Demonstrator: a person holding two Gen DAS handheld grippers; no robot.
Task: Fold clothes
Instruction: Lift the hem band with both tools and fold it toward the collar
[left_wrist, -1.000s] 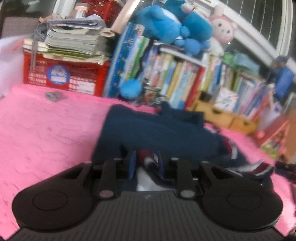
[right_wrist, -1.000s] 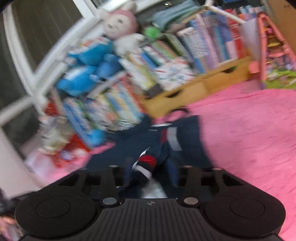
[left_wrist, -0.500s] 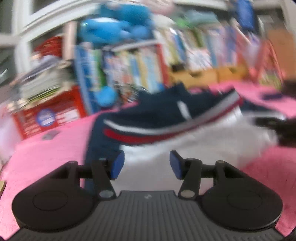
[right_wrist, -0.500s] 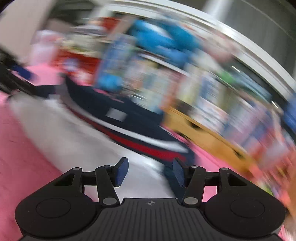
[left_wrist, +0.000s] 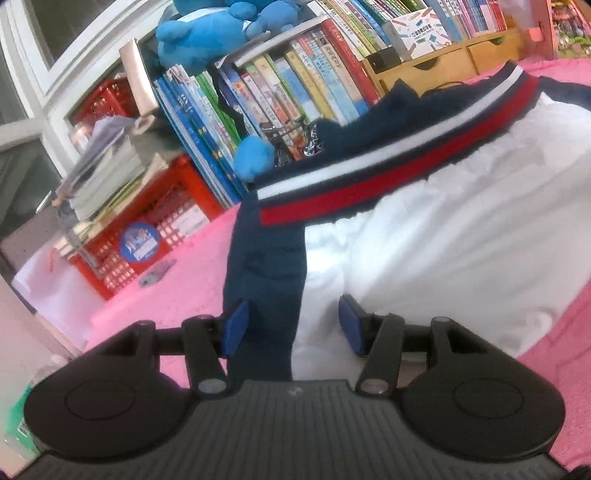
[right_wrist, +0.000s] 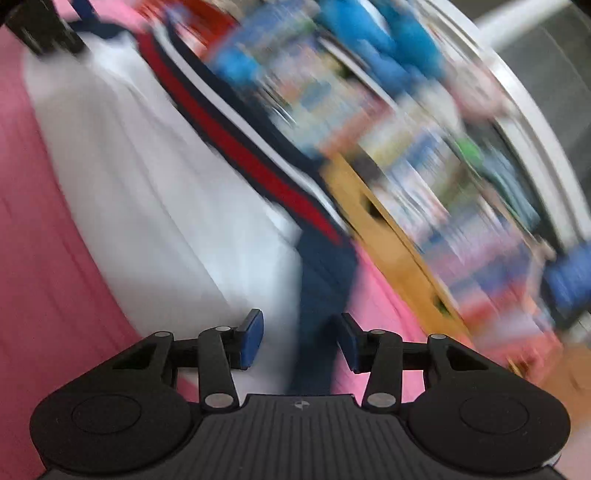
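Currently the white-and-navy striped garment (left_wrist: 424, 229) lies spread on the pink blanket (left_wrist: 177, 288). Left tongs (left_wrist: 291, 326) released, straddling its navy edge; right tongs (right_wrist: 301, 338) closing over the opposite edge, pads not yet pressing. Advice: pinch both corners evenly before lifting.

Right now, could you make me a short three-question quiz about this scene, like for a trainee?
1. True or false: the garment lies on a green blanket.
2. Which stripe sits nearer the white part: A red, B white?
3. Fill in: the left tongs stand ___, their blue pads clear of the cloth.

Key:
1. False; the blanket is pink.
2. A.
3. Open.
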